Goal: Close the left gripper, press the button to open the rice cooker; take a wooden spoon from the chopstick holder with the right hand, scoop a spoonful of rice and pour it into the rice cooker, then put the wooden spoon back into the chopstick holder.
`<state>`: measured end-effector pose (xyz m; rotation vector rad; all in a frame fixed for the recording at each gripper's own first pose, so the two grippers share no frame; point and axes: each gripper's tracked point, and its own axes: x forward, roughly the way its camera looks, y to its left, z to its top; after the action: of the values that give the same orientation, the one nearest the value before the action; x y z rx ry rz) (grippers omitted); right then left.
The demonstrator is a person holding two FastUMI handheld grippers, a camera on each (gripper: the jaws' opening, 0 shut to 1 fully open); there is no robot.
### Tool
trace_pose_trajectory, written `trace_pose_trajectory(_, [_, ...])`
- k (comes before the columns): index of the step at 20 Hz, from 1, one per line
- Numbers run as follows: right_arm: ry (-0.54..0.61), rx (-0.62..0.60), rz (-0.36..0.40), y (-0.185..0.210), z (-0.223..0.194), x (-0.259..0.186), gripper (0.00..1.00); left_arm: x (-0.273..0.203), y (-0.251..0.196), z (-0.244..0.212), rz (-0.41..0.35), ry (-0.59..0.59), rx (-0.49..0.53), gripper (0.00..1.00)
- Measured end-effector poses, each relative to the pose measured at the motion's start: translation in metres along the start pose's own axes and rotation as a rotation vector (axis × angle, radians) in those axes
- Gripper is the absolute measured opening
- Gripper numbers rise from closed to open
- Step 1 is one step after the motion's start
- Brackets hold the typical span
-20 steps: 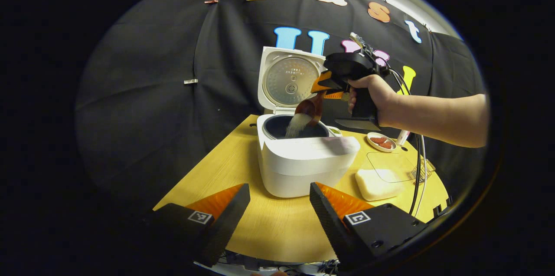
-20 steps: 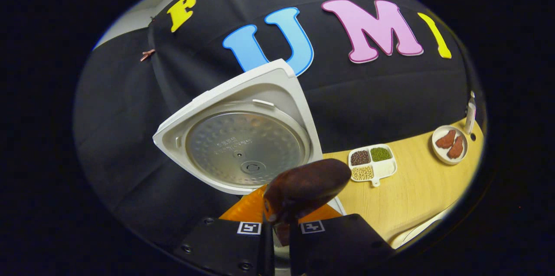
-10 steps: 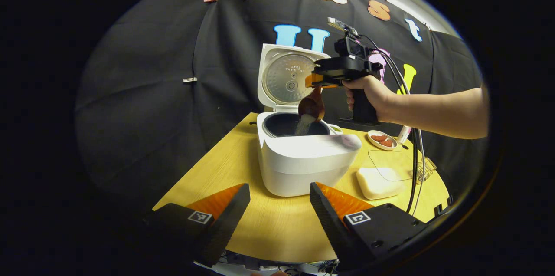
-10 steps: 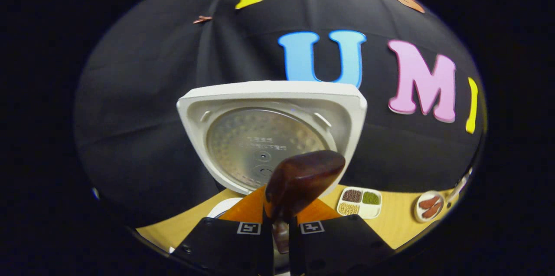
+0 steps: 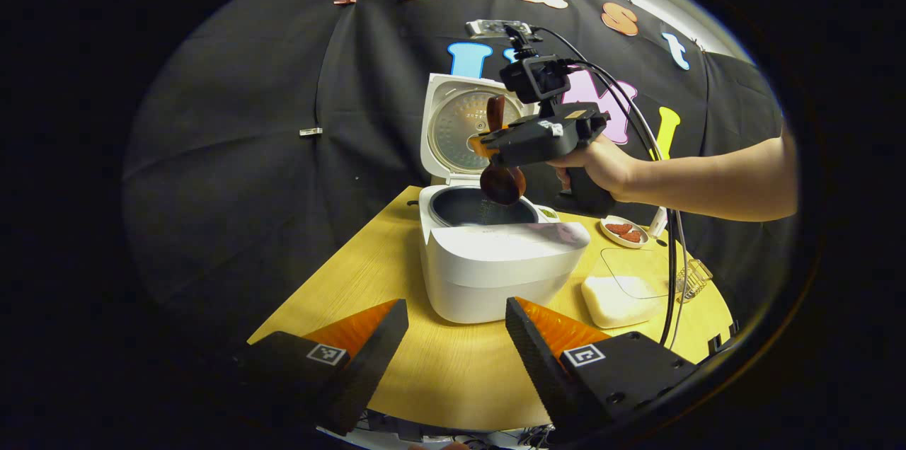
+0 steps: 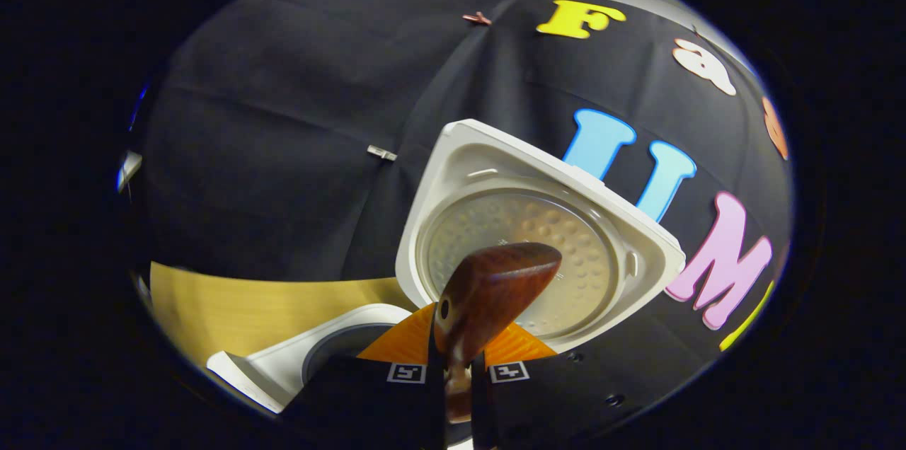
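The white rice cooker [image 5: 495,262] stands on the yellow table [image 5: 354,280] with its lid [image 5: 459,126] raised and its dark inner pot [image 5: 471,206] showing. Above the pot a hand holds my right gripper [image 5: 488,147], rolled sideways and shut on the dark wooden spoon [image 5: 502,183], whose bowl hangs turned down over the pot. In the right gripper view the spoon [image 6: 495,284] sticks out from between my right gripper [image 6: 459,381]'s fingers, in front of the lid [image 6: 538,252] and pot rim [image 6: 333,347]. My left gripper [image 5: 456,358] is open and holds nothing, just before the cooker.
A white box of rice [image 5: 614,300] with a clear lid [image 5: 637,269] beside it lies right of the cooker. A small dish of red pieces [image 5: 623,229] sits behind it. A wire holder [image 5: 692,277] stands at the table's right edge. Cables [image 5: 672,273] hang from the right gripper.
The right gripper has rolled over and risen a little, turning the spoon's bowl downward. The thick stream of rice into the pot has stopped. The left gripper has stayed put.
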<state>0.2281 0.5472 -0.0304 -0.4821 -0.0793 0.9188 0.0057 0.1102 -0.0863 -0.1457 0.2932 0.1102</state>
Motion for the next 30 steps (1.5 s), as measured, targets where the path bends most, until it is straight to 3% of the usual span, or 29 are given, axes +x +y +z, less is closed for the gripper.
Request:
trace_pose_trajectory(2, [0.021,-0.005,0.014,0.004,-0.004,-0.001,0.18,-0.002,-0.001,-0.001,0.002,0.002,0.0,0.95])
trace_pose_trajectory(5, [-0.001,0.076,-0.027,-0.019,0.009,-0.01,0.18,-0.005,-0.004,0.001,0.003,-0.003,0.007,0.96])
trace_pose_trajectory(10, [-0.015,0.316,-0.161,-0.101,0.015,-0.043,0.18,-0.01,-0.017,0.01,-0.003,-0.019,0.028,0.96])
trace_pose_trajectory(16, [-0.036,0.519,-0.299,-0.207,-0.013,-0.137,0.18,-0.013,-0.057,0.019,-0.04,-0.031,0.079,0.96])
trace_pose_trajectory(21, [-0.034,0.574,-0.455,-0.291,-0.065,-0.249,0.18,-0.014,-0.105,0.021,-0.083,-0.035,0.119,0.96])
trace_pose_trajectory(25, [0.028,0.615,-0.575,-0.342,-0.132,-0.329,0.18,-0.014,-0.146,0.009,-0.121,-0.013,0.138,0.96])
trace_pose_trajectory(30, [0.118,0.658,-0.672,-0.37,-0.212,-0.398,0.18,-0.015,-0.194,-0.012,-0.164,0.043,0.133,0.96])
